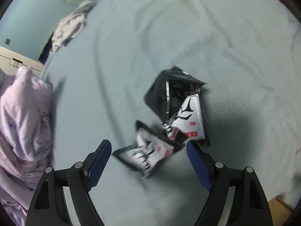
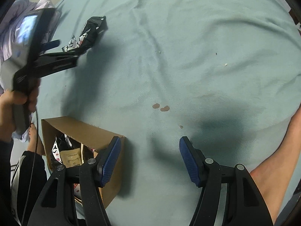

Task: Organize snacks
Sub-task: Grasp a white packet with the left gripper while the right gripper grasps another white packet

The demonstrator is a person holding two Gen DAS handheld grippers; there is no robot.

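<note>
Several black-and-white snack packets with red labels lie in a pile point(image 1: 180, 113) on the pale blue bedsheet point(image 1: 131, 47). The nearest packet point(image 1: 146, 154) lies between the fingers of my open, empty left gripper point(image 1: 148, 148), just ahead of the tips. In the right wrist view the same pile point(image 2: 90, 32) is far left, with the left gripper point(image 2: 52, 60) reaching toward it. My right gripper point(image 2: 148, 145) is open and empty above bare sheet. A brown cardboard box point(image 2: 84, 131) at its left holds several snack packets point(image 2: 65, 152).
A lilac duvet point(image 1: 24, 122) is bunched at the left of the bed. Grey clothing point(image 1: 69, 28) lies at the far edge. Small brown stains point(image 2: 161, 107) mark the sheet. The person's bare arm point(image 2: 278, 160) is at the right.
</note>
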